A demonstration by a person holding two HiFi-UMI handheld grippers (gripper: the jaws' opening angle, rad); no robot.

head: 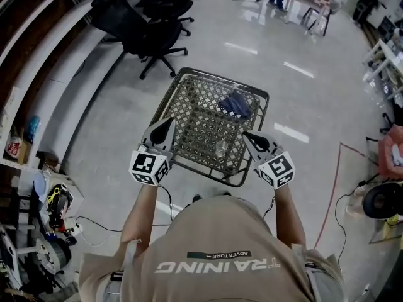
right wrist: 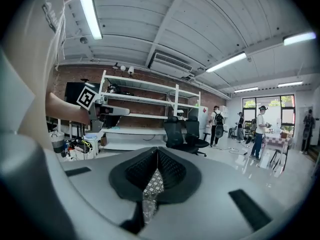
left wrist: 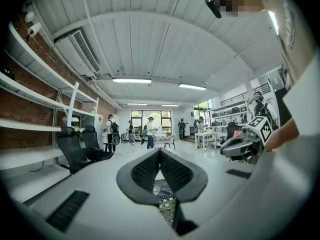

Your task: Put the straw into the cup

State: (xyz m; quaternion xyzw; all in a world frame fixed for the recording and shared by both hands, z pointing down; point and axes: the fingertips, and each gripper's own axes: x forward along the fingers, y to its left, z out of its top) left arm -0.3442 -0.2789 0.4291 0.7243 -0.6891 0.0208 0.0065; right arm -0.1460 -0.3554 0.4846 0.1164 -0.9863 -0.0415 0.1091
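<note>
2 grippers, both pinched shut on nothing, that's what we've got. Our left gripper [head: 162, 129] and right gripper [head: 255, 141] hang over the near edge of the mesh table [head: 221, 80], 1 at each side. In each gripper's own view the jaws meet tip to tip with only the lattice showing underneath. The cup [head: 221, 148], a small clear one, stands on the mesh near the front edge, nearer the right gripper than the left and apart from both. Further back lies a crumpled blue thing [head: 236, 104], and we can't tell what it is. The straw is the problem: we can't find it in any view. Maybe it's lost against that lattice, maybe it's already in the cup, no way to say. So our guess is we're at the very start or between steps, with nothing picked up. Next move, as we see it, calls for spotting the straw, opening 1 set of jaws, and pinching it near 1 end so the other end can be aimed at the cup's mouth. Steadying the cup with the other gripper would probably help, since it looks light and tippy.
</note>
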